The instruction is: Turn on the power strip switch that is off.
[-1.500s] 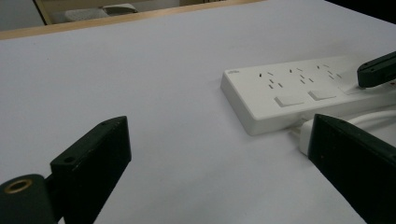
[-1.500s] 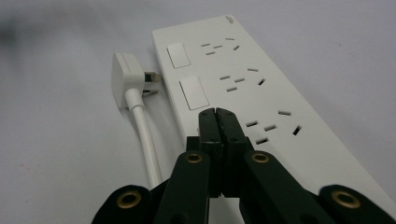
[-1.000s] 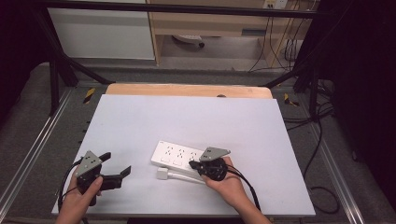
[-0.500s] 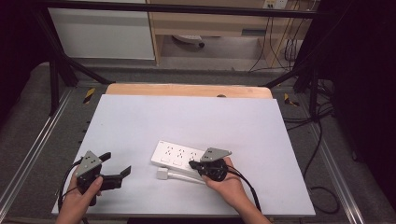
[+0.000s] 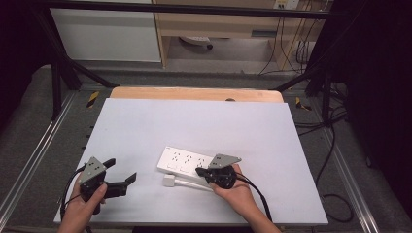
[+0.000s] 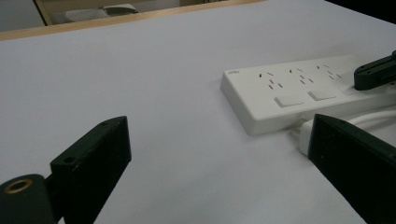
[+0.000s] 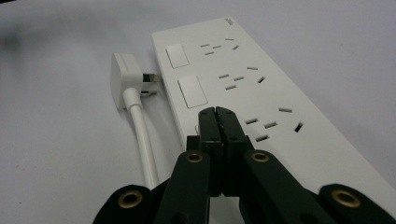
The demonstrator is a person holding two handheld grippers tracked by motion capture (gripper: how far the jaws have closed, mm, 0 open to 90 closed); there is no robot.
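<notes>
A white power strip point(image 5: 188, 162) lies on the bench point(image 5: 194, 121), its plug point(image 5: 168, 180) just beside its near edge. The right gripper point(image 7: 219, 114), fingers clenched together and empty, rests on the strip's third switch. The left gripper point(image 5: 121, 174), fingers released, is well apart from the strip.

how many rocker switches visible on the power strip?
2 clear on the power strip, along its plug-side edge: far switch, middle switch. A third may sit under the shut right gripper, whose tips cover that spot.
</notes>
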